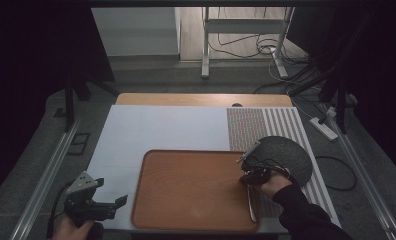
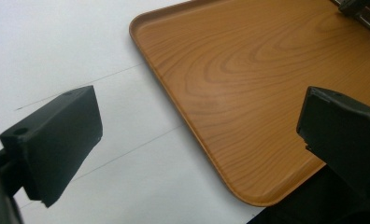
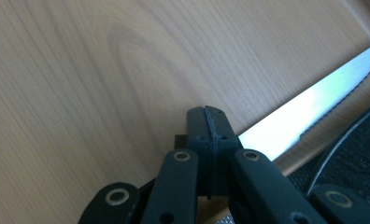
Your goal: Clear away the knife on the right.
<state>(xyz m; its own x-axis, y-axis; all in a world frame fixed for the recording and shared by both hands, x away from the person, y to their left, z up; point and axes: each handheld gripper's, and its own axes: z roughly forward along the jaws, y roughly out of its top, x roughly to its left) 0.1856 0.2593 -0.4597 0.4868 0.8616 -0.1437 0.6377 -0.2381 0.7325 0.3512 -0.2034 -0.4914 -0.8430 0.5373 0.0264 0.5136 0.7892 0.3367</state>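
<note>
Fingers first: the right gripper [image 3: 206, 122] has its two black jaws pressed flat together with no gap, and from its own view a shiny serrated steel knife blade [image 3: 309, 109] comes out from right behind the closed tips. Looks like it's pinching the blade, but the contact spot is hidden behind the jaws, so I can't say for sure. The left gripper [image 2: 197, 140] is wide open with nothing between its jaws, just white table sheet [image 2: 57, 56] and the corner of the tray underneath.

No brands, labels or readable writing anywhere that I can spot.

View differences: the high view shows the whole layout, with the rounded-rectangle wood-grain brown tray [image 1: 186, 190] sitting at the near edge of the table and the knife [image 1: 251, 204] lying along the tray's right rim, near the right gripper [image 1: 253, 175]. It also shows a dark round woven placemat [image 1: 286, 152] just right of the tray, on top of a striped and dotted cloth mat [image 1: 251, 127]. The right gripper view gives the saw teeth on the blade and a sliver of the dark placemat [image 3: 356, 158], which the high view is too small for. The left gripper view shows the tray's raised lip [image 2: 174, 102] up close.

Room to move: the tray surface is bare wood, and the left gripper [image 1: 93, 200] hangs off the tray's near left corner, well apart from the right one. The tray's front edge sits almost flush with the table edge.
</note>
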